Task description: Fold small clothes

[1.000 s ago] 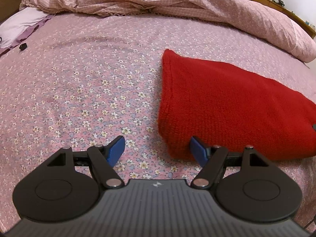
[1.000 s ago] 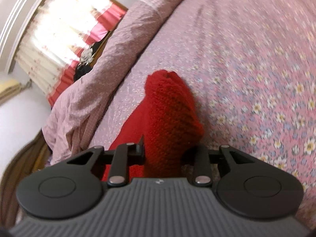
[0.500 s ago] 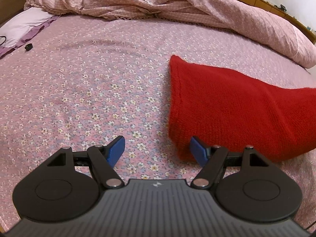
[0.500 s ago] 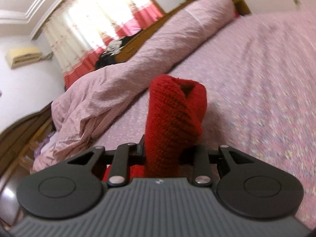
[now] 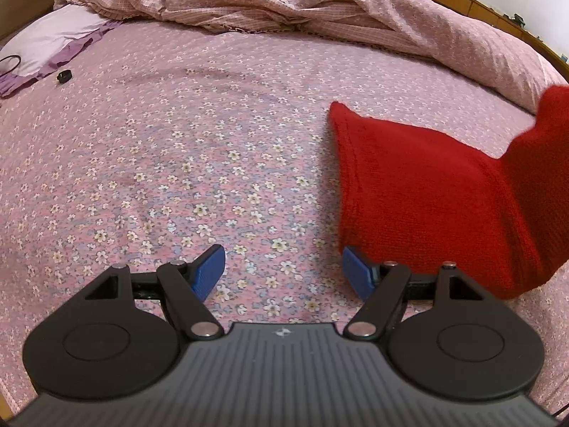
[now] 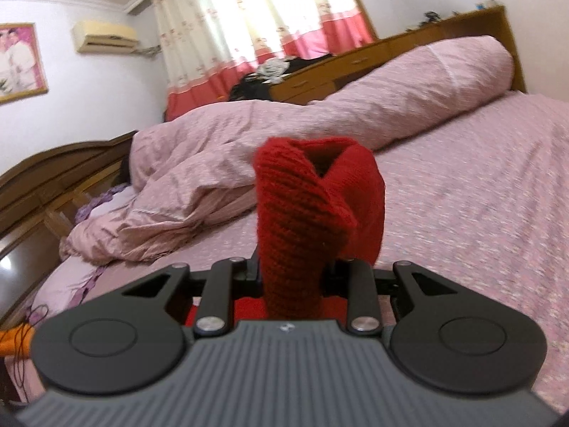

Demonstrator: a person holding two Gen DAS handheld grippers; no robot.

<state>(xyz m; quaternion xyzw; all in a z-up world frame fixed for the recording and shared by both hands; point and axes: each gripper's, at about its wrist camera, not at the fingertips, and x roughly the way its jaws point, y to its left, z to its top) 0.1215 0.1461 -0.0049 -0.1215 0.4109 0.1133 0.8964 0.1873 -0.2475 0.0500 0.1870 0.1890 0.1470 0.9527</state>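
Observation:
A red knitted garment (image 5: 426,185) lies on the floral pink bed sheet (image 5: 177,160), with its right end lifted up at the frame's right edge. My left gripper (image 5: 284,267) is open and empty, low over the sheet, its right blue fingertip (image 5: 357,270) next to the garment's near left corner. My right gripper (image 6: 290,270) is shut on a bunched end of the red garment (image 6: 316,206), which stands up between its fingers and hides the fingertips.
A crumpled pink duvet (image 5: 284,3) lies along the far side of the bed. A pale pillow (image 5: 46,42) and a small black object (image 5: 64,76) sit at far left. A wooden headboard (image 6: 391,49), curtains and a wall air conditioner show in the right wrist view.
My right gripper has lifted and tilted up with the garment's end, from facing the sheet to facing the room. The garment's right end now rises off the bed. The left gripper drifted slightly left.

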